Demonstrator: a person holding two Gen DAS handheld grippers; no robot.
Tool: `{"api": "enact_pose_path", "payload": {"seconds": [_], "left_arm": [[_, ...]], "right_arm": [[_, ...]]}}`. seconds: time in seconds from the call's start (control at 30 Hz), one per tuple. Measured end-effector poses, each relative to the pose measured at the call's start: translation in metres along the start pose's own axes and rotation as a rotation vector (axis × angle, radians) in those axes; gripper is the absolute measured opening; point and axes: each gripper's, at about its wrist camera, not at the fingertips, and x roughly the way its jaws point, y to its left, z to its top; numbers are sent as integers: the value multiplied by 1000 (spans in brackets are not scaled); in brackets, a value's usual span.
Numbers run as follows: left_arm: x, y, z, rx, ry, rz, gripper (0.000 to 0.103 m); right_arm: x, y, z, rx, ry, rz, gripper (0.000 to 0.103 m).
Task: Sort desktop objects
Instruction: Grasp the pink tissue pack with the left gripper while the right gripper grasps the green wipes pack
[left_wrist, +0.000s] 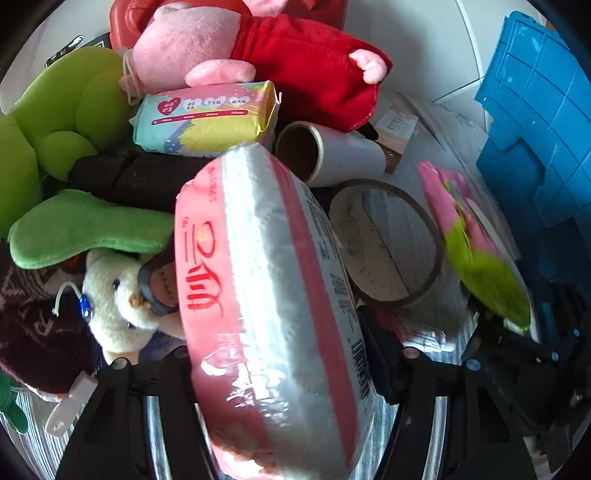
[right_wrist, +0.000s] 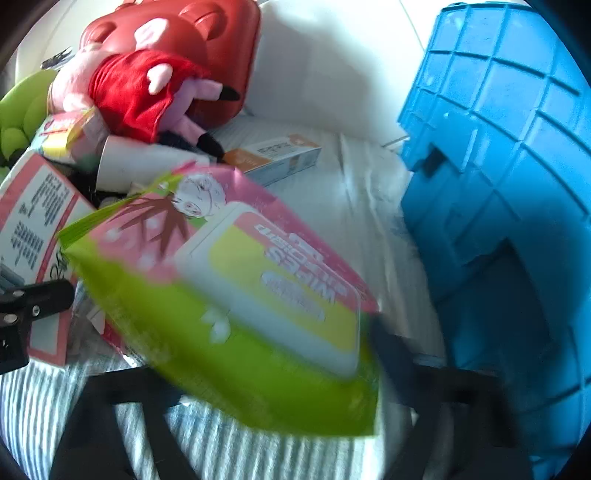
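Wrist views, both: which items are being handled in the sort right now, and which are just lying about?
In hand:
- tissue pack, between the left tongs
- wipes pack, between the right tongs
- blue crate, seemingly the sorting bin

Lying about:
- pig plush
- green plush
- tape ring
- paper roll
- small box

Left gripper (left_wrist: 275, 369) angled down, jaws clamped, right gripper (right_wrist: 266, 384) likewise
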Motion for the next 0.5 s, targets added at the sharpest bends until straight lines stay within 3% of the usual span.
{"api": "enact_pose_path", "payload": {"seconds": [0.33,0.5], "left_arm": [[-72,0,-23,70,-141,80,59],[-110,3,-38,70,-202,123,59]], "right_arm": [[-44,-8,3,74,-39,98,21],[-90,6,-2,43,-99,151,15]]}}
